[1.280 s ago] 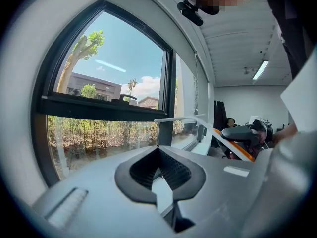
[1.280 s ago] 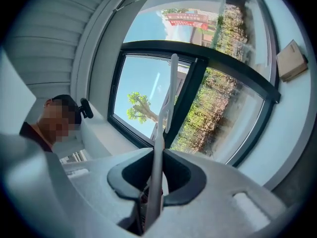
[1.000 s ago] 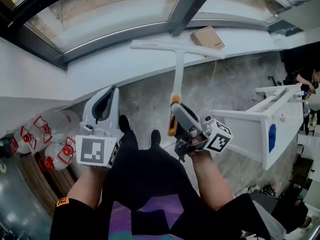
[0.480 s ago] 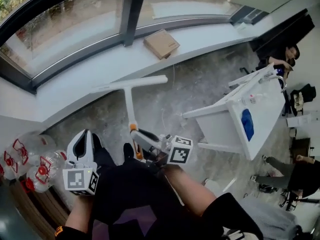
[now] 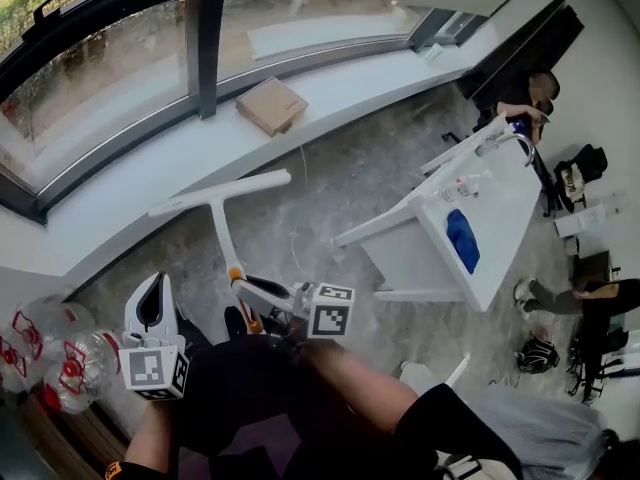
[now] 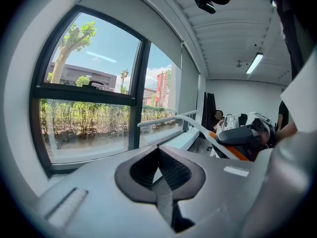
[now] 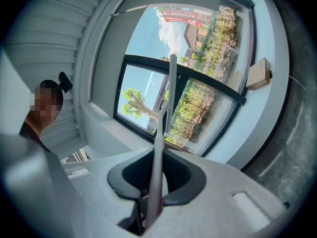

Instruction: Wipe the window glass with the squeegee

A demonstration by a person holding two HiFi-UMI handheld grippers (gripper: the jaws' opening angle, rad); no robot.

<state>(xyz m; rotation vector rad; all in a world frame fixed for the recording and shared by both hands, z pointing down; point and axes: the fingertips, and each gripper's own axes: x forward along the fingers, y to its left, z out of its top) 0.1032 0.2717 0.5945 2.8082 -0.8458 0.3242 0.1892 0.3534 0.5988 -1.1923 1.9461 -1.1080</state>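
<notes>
Now right gripper (image 5: pixel 248 286) clamps squeegee (image 5: pixel 218 213), apparently clear of sill (image 5: pixel 330 88); left gripper (image 5: pixel 149 286) closed, empty.

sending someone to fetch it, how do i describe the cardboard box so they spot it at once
Find the long window and the white sill beneath it. The cardboard box lies flat on that sill, just right of the dark window post. It is the only brown thing on the sill.

Daylight, bright, from window (image 6: pixel 89 93) beyond the fingers (image 6: pixel 141 168); ceiling strip lamp (image 6: pixel 256 63) lit. Fisheye bending, black corner vignette; fingers softly blurred.
</notes>
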